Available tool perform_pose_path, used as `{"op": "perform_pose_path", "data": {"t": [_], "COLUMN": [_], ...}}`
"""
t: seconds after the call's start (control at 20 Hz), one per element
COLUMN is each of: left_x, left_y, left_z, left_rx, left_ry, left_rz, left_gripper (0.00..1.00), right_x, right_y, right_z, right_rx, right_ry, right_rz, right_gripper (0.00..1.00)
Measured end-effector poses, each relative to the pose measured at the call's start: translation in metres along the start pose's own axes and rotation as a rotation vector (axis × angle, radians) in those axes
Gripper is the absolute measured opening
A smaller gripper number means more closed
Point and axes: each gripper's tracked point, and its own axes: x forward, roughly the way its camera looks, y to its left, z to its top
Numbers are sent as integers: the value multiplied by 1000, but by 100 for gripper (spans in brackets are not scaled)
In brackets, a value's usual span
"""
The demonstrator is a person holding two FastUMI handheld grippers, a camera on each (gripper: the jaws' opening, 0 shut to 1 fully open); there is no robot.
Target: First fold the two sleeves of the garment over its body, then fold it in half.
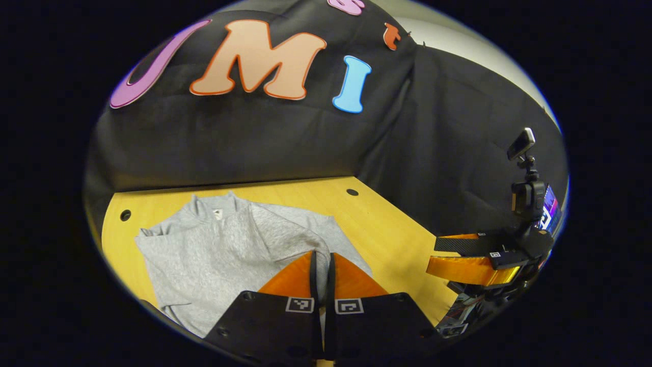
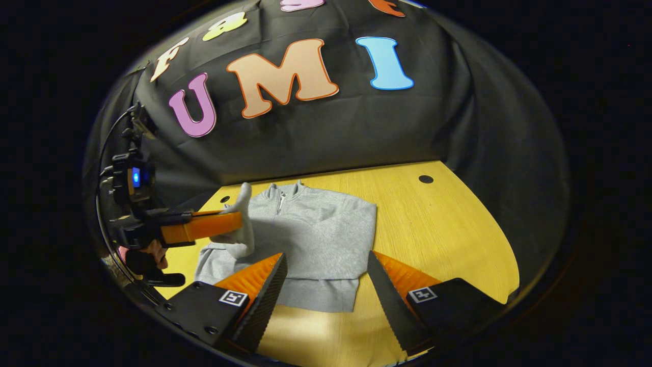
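Note:
A grey zip-neck sweatshirt [image 1: 214, 255] lies flat on the yellow wooden table [image 1: 392, 229], collar toward the booth wall. My left gripper [image 1: 321, 254] is shut on the end of one grey sleeve [image 1: 290, 234], which runs from the shoulder up to its fingers. In the right gripper view the left gripper [image 2: 235, 222] holds that sleeve [image 2: 245, 224] lifted above the sweatshirt's [image 2: 316, 239] left side. The garment's right side ends in a straight edge. My right gripper [image 2: 326, 255] hovers open over the sweatshirt's hem, touching nothing. In the left gripper view the right gripper [image 1: 433, 255] sits at the right, off the cloth.
Bare table [image 2: 438, 229] stretches to the right of the garment, with a round hole [image 2: 426, 179] near the back. Two more holes [image 1: 352, 192] [image 1: 125, 215] show in the tabletop. The black cloth wall closes the back and right. A hand [image 2: 153, 252] holds the left gripper.

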Motion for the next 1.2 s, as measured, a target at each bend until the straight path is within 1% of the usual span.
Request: {"op": "perform_pose_path", "data": {"t": [0.15,0.25,0.35,0.45,0.5,0.55,0.6,0.65,0.7,0.75,0.8,0.85,0.95,1.0,1.05,1.2], "left_x": [41,60,74,85,86,86,83,79,76,65,51,38,10,-6,-23,-84], "left_y": [-9,-14,-8,-4,-2,2,6,16,20,23,31,40,63,76,91,122], "left_z": [-13,-28,-40,-49,-51,-53,-54,-53,-53,-48,-47,-46,-46,-49,-55,-85], "left_rx": [26,30,24,8,13,20,29,38,37,23,9,-4,-23,-29,-35,-60], "left_ry": [40,91,134,153,163,173,180,171,163,152,142,130,107,103,98,100], "left_rz": [-18,-15,0,-5,0,3,14,41,48,50,66,87,139,173,210,328], "left_gripper": [1,1,4,10,18,30,47,65,82,99,96,95,96,95,96,95], "right_x": [-3,-2,1,3,5,7,10,11,14,17,20,22,29,32,36,47], "right_y": [-15,-20,-23,-24,-24,-24,-25,-24,-24,-24,-23,-22,-19,-18,-17,-17], "right_z": [-6,-8,-11,-15,-18,-21,-23,-27,-29,-35,-39,-44,-55,-61,-68,-92], "right_rx": [-7,-8,-10,-10,-12,-17,-23,-27,-32,-37,-44,-53,-72,-83,-97,-143], "right_ry": [8,15,20,27,34,39,46,53,60,72,83,93,114,127,139,192], "right_rz": [-24,-28,-28,-20,-14,-12,-10,-7,-3,0,4,10,23,30,36,47], "right_gripper": [98,98,98,99,99,98,98,99,96,99,99,95,96,99,96,99]}}
